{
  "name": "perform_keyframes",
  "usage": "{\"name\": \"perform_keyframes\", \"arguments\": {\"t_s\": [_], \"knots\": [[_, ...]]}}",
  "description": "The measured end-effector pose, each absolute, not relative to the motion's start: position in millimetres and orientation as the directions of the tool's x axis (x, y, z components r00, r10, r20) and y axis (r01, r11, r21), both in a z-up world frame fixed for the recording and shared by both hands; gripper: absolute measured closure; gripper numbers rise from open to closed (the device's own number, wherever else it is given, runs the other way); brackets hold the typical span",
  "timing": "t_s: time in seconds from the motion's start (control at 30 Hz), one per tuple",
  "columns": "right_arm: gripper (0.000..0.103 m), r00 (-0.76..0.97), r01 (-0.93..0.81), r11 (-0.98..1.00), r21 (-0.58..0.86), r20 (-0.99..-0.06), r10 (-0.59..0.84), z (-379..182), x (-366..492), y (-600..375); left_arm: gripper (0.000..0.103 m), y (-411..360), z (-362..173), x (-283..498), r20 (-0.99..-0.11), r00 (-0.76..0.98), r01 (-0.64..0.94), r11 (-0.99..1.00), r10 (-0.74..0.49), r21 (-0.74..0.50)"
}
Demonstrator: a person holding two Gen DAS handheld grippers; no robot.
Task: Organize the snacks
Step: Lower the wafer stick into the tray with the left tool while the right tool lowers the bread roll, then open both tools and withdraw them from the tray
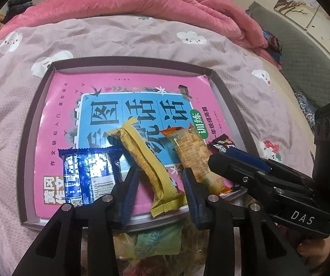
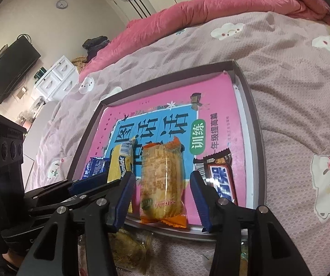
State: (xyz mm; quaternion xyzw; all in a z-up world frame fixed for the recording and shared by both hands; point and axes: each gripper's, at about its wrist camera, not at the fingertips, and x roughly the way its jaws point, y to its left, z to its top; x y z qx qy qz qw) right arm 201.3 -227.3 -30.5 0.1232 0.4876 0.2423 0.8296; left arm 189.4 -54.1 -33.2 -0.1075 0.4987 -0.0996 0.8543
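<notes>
Left wrist view: the left gripper is open around the yellow snack bar, not pinching it. The right gripper is open too, around the orange cracker pack. Both snacks lie near the tray's front edge.

Both claws, left and right, side by side, jaws parted.

A home bedroom, seemingly: bed, pink quilt, wall television, white nightstand.
</notes>
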Motion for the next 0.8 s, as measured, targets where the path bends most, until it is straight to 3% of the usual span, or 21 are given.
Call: {"name": "perform_keyframes", "arguments": {"t_s": [0.23, 0.8], "knots": [[0.050, 0.433, -0.282, 0.858, 0.429, -0.741, 0.513, -24.7, 199.6, -229.6, 0.052, -47.5, -25.9, 186.9, -0.823, 0.497, 0.051, 0.955, -0.277, -0.291], [0.042, 0.509, -0.331, 0.851, 0.407, -0.683, 0.524, -1.9, 192.0, -230.2, 0.041, -39.5, -0.1, 174.3, -0.801, 0.543, 0.051, 0.962, -0.254, -0.270]]}}
